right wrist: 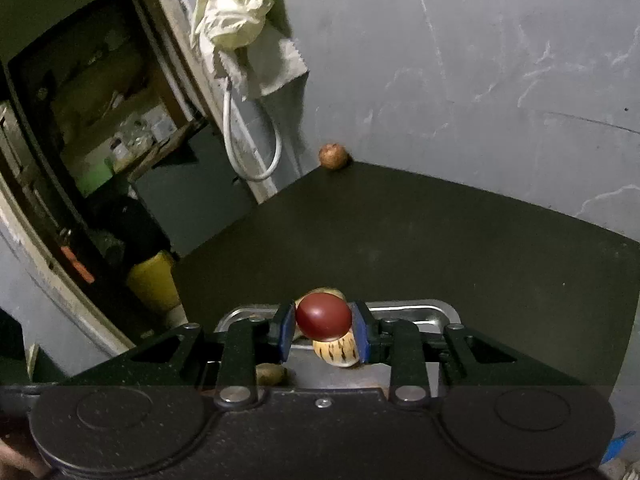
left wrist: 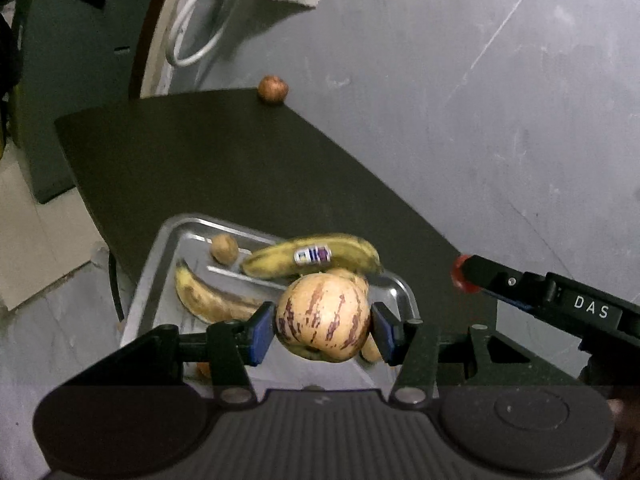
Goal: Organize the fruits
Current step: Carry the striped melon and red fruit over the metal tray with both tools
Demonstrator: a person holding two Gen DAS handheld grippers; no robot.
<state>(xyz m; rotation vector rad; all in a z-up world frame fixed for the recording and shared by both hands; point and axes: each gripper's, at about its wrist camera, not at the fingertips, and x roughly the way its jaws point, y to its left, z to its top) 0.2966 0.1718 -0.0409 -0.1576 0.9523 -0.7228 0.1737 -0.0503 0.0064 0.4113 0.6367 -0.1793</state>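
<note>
Two tongs are at work above a metal tray (left wrist: 160,264), each tilted downward toward the dark table (left wrist: 224,168). The left tongs (left wrist: 322,326) sit at lower centre of the left wrist view, their blue pads (left wrist: 262,330) pressed on either side of a round, cream-coloured striped fruit (left wrist: 323,316) with purple-brown streaks on a smooth skin. The fruit hangs over the near right part of the tray, clear of its floor as far as can be told.

The right tongs (right wrist: 323,330) sit at lower centre of the right wrist view, narrowed onto a small, glossy, dark red fruit (right wrist: 323,317), egg-shaped and smooth, held between their blue pads (right wrist: 286,334). In the left wrist view these tongs enter from the right edge, their red load showing at the tip over the table's edge, just right of the tray.

The tray is shallow, shiny, with rounded corners. In it lie two spotted yellow bananas: a stickered banana (left wrist: 312,256) across the far side and a second banana (left wrist: 208,296) curving along the left. A small brown fruit (left wrist: 224,248) rests near the far left corner.

At the table's far corner, against the grey wall (left wrist: 460,80), sits a lone brown fruit (left wrist: 273,89), well apart from both tongs. A crumpled pale cloth (right wrist: 236,12) hangs at upper left of the right wrist view.
</note>
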